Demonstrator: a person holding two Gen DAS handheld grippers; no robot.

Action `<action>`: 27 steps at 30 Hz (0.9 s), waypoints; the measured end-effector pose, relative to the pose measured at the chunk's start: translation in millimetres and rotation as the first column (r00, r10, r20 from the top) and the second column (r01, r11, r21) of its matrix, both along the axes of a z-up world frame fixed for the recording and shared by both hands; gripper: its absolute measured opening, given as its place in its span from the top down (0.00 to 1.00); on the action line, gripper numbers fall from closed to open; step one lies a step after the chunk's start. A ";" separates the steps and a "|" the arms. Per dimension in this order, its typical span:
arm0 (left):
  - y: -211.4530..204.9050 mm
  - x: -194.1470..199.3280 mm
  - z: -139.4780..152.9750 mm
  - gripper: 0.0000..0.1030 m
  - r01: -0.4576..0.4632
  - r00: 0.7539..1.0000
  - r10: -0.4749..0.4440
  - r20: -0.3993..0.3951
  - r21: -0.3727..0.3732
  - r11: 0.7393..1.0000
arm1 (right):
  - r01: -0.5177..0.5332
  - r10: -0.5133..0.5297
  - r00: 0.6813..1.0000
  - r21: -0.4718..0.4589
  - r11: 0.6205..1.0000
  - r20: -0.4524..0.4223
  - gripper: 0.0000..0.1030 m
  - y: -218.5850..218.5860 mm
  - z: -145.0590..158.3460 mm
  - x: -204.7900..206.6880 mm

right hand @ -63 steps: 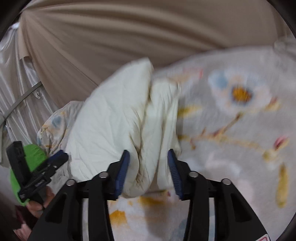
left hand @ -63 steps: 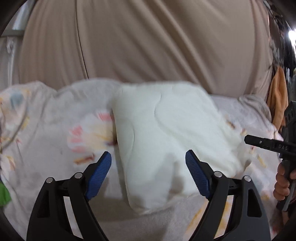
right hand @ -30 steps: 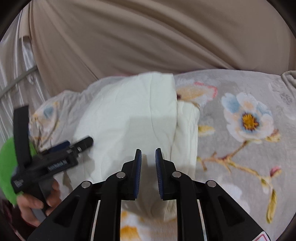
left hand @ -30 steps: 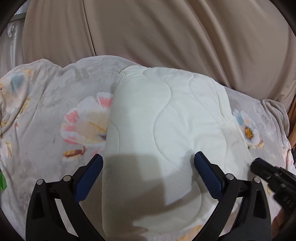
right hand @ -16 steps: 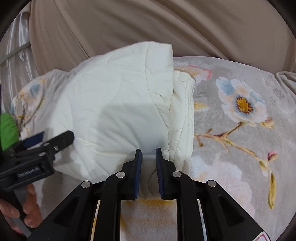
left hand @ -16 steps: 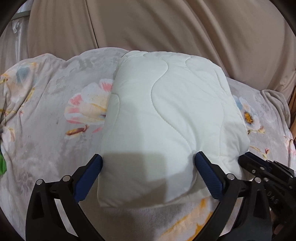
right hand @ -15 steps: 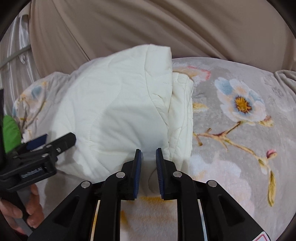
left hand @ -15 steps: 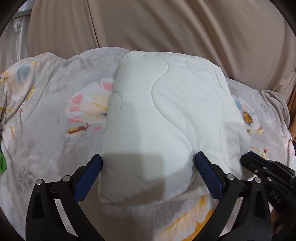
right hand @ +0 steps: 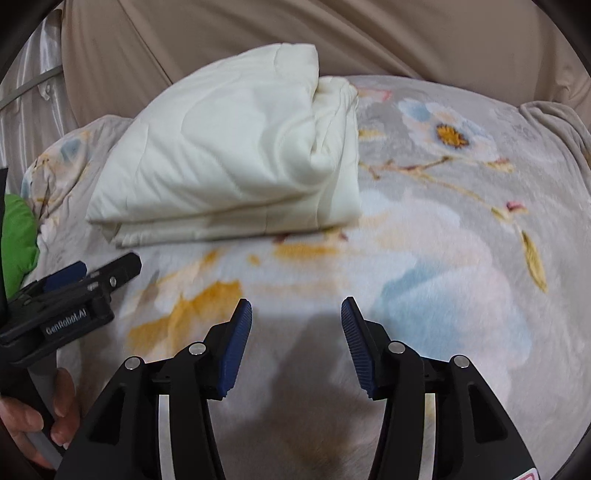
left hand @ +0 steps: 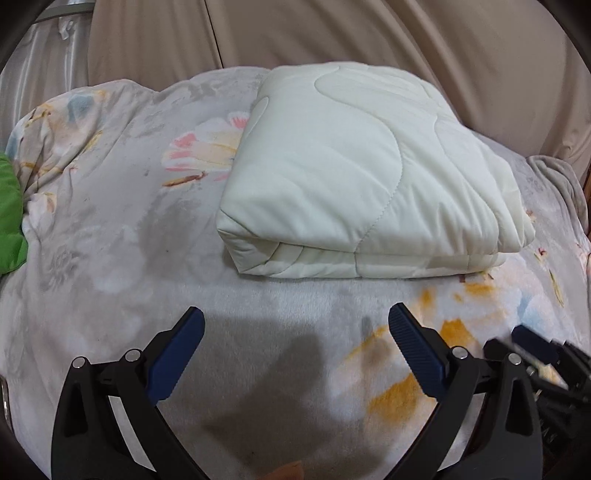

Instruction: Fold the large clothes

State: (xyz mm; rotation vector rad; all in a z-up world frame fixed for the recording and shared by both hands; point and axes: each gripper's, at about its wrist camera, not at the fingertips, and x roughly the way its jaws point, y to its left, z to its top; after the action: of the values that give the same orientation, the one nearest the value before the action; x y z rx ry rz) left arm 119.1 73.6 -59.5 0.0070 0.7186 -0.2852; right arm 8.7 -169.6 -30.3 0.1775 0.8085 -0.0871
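Note:
A cream quilted cover [left hand: 354, 177] lies folded into a thick rectangle on the floral blanket [left hand: 110, 236]; it also shows in the right wrist view [right hand: 236, 158]. My left gripper [left hand: 295, 328] is open and empty, held back from the fold's near edge. My right gripper [right hand: 295, 317] is open and empty, also short of the folded cover. The right gripper shows at the lower right of the left wrist view [left hand: 539, 354], and the left gripper at the left of the right wrist view [right hand: 74, 291].
The floral blanket [right hand: 443, 236] covers the whole surface. Beige curtains [left hand: 332, 33] hang behind it. A green cloth [left hand: 11, 218] lies at the left edge. A silvery curtain and rail [right hand: 33, 85] stand at the far left.
Both grippers have pulled back from the folded cover. The right gripper, shut at the cover's edge before, has opened and let go. The cover now lies flat and still.

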 end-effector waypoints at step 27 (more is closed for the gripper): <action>-19.2 -14.3 -7.1 0.05 -0.023 0.999 0.017 0.044 0.144 0.989 | 0.035 -0.034 0.999 -0.062 0.997 0.015 0.48 12.0 -2.9 -5.0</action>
State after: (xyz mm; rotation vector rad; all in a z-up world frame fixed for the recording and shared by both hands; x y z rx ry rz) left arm 104.8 54.4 -66.6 0.1431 0.6952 -0.2131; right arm 3.7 -157.6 -33.2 0.1333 0.7882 -0.1433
